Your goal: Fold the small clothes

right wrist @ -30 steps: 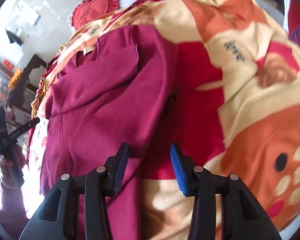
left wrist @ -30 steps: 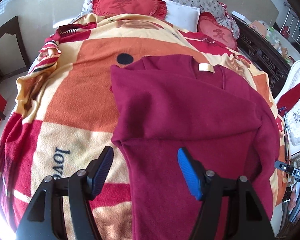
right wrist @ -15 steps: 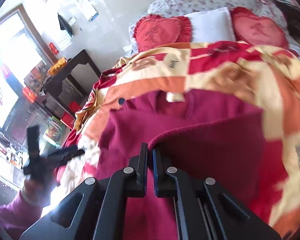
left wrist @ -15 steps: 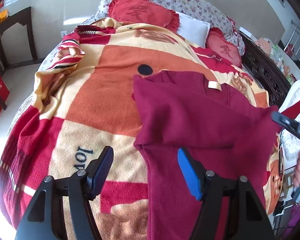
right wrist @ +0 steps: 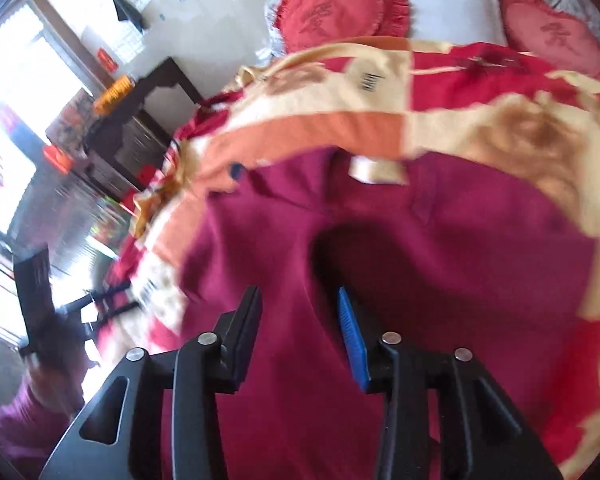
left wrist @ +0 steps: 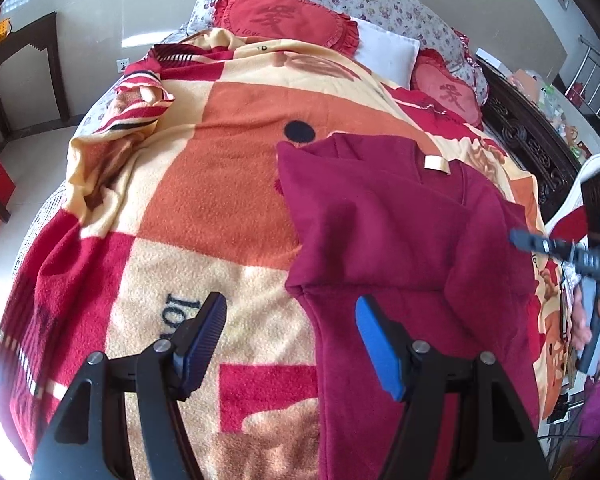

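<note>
A dark red sweater [left wrist: 400, 240] lies on the bed's orange, cream and red blanket [left wrist: 220, 184], filling the centre and right of the left wrist view. Its neck label [left wrist: 437, 164] points toward the pillows, and one sleeve is folded across the body, leaving a straight edge along its left side. In the lower middle of that frame the left gripper [left wrist: 290, 334] hangs above the blanket with its jaws spread wide and nothing between them; the blue pad [left wrist: 374, 344] sits over the sweater's left edge, the darker one over the cream square.

At the right edge of the same frame the right gripper [left wrist: 556, 248] shows as a dark bar over the sweater's far side. From the right wrist view, blurred, it [right wrist: 300, 320] hovers at lower centre above the red fabric [right wrist: 460, 248], jaws parted and holding nothing. Two red heart-shaped cushions [left wrist: 284, 16] and a white pillow [left wrist: 384, 48] rest at the top of the bed.
</note>
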`<state>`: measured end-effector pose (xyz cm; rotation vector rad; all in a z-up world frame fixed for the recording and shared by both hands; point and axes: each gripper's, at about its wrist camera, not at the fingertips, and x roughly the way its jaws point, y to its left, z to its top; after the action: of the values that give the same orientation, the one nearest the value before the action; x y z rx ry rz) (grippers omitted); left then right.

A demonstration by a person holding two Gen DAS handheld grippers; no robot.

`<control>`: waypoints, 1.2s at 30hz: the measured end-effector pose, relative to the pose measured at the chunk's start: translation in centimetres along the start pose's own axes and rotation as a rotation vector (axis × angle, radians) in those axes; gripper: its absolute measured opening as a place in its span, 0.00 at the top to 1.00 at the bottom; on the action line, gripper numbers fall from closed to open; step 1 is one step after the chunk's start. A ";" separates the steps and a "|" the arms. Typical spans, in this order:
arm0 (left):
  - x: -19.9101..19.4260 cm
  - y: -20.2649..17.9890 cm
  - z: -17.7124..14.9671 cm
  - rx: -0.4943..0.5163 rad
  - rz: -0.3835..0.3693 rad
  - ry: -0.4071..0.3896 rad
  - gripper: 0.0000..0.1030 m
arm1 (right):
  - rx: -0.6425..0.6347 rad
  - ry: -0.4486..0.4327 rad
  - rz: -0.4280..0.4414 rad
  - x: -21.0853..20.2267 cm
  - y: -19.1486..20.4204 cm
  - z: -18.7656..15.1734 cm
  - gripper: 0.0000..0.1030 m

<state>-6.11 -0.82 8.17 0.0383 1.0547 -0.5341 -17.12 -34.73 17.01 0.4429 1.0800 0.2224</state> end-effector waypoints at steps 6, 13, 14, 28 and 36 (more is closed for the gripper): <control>0.6 0.4 0.1 -0.045 -0.025 0.010 0.31 | 0.000 0.168 -0.060 1.6 -3.8 -5.4 0.77; -0.9 0.5 0.1 -0.003 -0.007 -0.024 0.31 | -0.153 0.192 -0.131 2.6 -0.2 -5.4 0.88; -1.0 0.7 0.1 -0.004 -0.003 -0.025 0.31 | -0.137 0.204 -0.129 2.8 -0.6 -5.5 0.88; -1.3 1.7 0.9 -0.104 -0.082 -0.054 0.28 | 0.020 0.024 0.355 7.1 8.5 5.7 0.77; 1.4 1.4 3.3 -0.126 -0.090 -0.052 0.20 | 0.067 -0.017 0.273 5.8 5.7 2.6 0.77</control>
<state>-2.30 -1.03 8.37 -0.1339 1.0408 -0.5460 -11.95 -28.02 16.02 0.6518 1.0108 0.4232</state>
